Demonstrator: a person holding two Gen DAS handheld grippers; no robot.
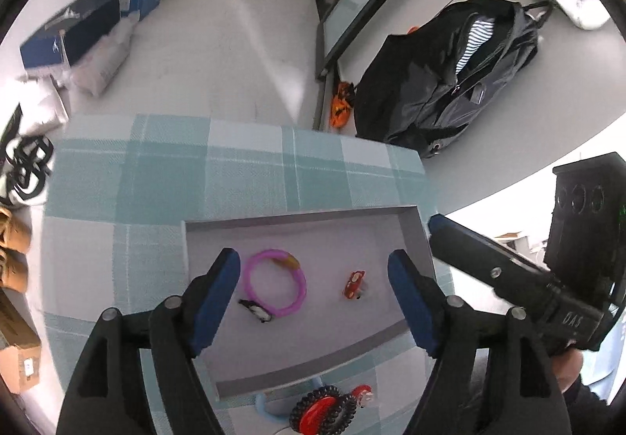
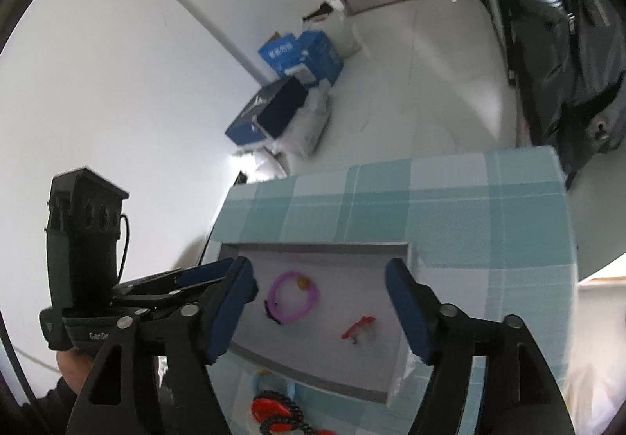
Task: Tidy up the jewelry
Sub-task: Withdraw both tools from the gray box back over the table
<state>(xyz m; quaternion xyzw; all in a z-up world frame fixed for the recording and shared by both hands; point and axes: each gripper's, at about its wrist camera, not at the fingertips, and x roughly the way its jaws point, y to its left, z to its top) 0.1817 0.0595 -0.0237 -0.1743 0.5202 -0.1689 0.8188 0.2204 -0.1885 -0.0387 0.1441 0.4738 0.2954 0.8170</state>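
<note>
A shallow grey tray (image 1: 411, 227) (image 2: 321, 249) lies on a teal plaid tablecloth (image 1: 234, 176) (image 2: 450, 200). In it are a pink bracelet (image 1: 275, 287) (image 2: 294, 298), a small black clip (image 1: 256, 311) and a red charm (image 1: 354, 283) (image 2: 358, 327). Outside its near edge lie a red and black beaded piece (image 1: 322, 409) (image 2: 276, 413) and a light blue ring (image 1: 262, 405). My left gripper (image 1: 313, 302) is open and empty above the tray. My right gripper (image 2: 321, 311) is open and empty above the tray; it also shows in the left wrist view (image 1: 508, 274).
A black backpack (image 1: 450, 71) (image 2: 567, 63) stands on the floor beyond the table. Blue boxes (image 1: 90, 20) (image 2: 289, 82) sit by the far wall. Brown items (image 1: 11, 251) and cardboard boxes (image 1: 17, 352) are at the left.
</note>
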